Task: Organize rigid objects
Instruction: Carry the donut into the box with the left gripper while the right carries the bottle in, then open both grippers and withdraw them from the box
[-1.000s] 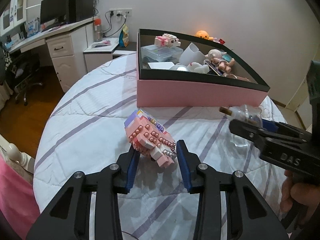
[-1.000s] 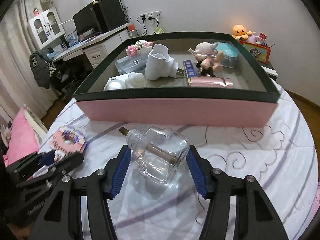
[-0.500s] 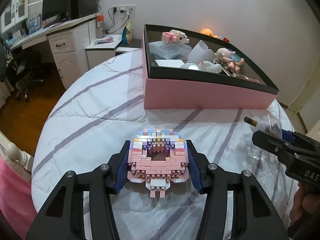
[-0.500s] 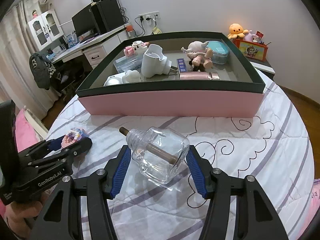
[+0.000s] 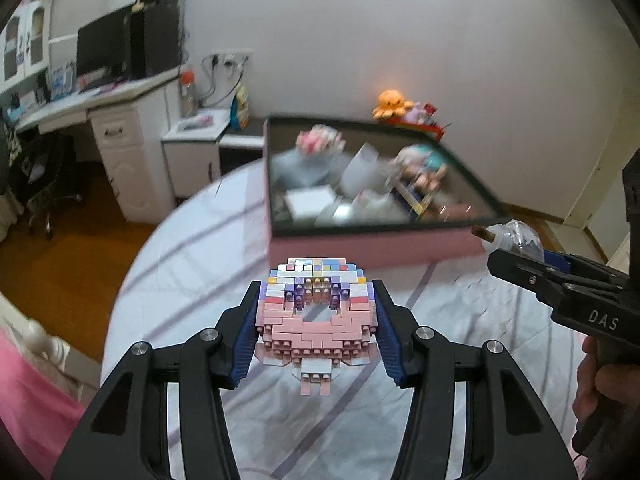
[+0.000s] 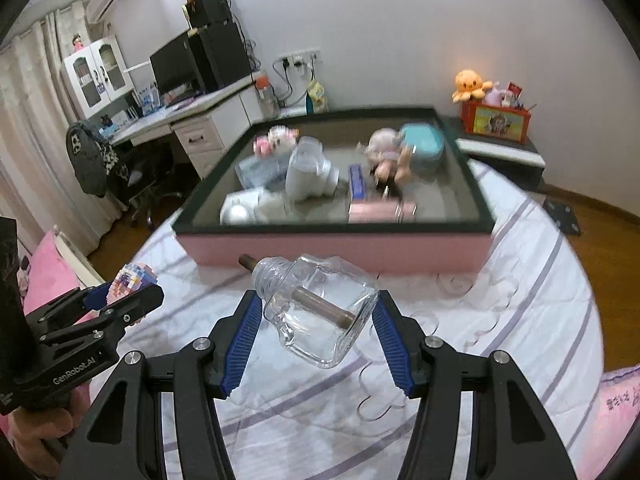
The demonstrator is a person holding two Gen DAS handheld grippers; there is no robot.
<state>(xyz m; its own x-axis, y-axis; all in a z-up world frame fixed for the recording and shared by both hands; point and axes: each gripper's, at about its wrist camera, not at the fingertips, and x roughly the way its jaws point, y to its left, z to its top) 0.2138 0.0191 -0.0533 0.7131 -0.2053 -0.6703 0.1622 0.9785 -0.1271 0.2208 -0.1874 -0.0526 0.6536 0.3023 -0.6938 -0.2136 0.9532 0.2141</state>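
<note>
My left gripper [image 5: 316, 330] is shut on a pink and pastel brick donut [image 5: 316, 314] and holds it above the bed cover. My right gripper [image 6: 316, 330] is shut on a clear glass bottle [image 6: 320, 312] with a brown wick, also lifted. The pink box with a dark rim [image 5: 380, 246] lies ahead; it also shows in the right wrist view [image 6: 336, 248] and holds a white device [image 6: 308, 172], a doll [image 6: 386, 152] and several other items. The right gripper shows in the left wrist view [image 5: 516, 256], and the left gripper in the right wrist view [image 6: 120, 292].
The white striped bed cover [image 6: 520, 300] lies under both grippers. A white desk with a monitor [image 6: 192, 64] stands far left. An orange octopus plush [image 6: 470, 84] sits on a side table behind the box. Wooden floor lies around the bed.
Both grippers have risen, each with its object, so the box now looks farther below and ahead. The left gripper closed on the donut, which turned flat between the fingers.
</note>
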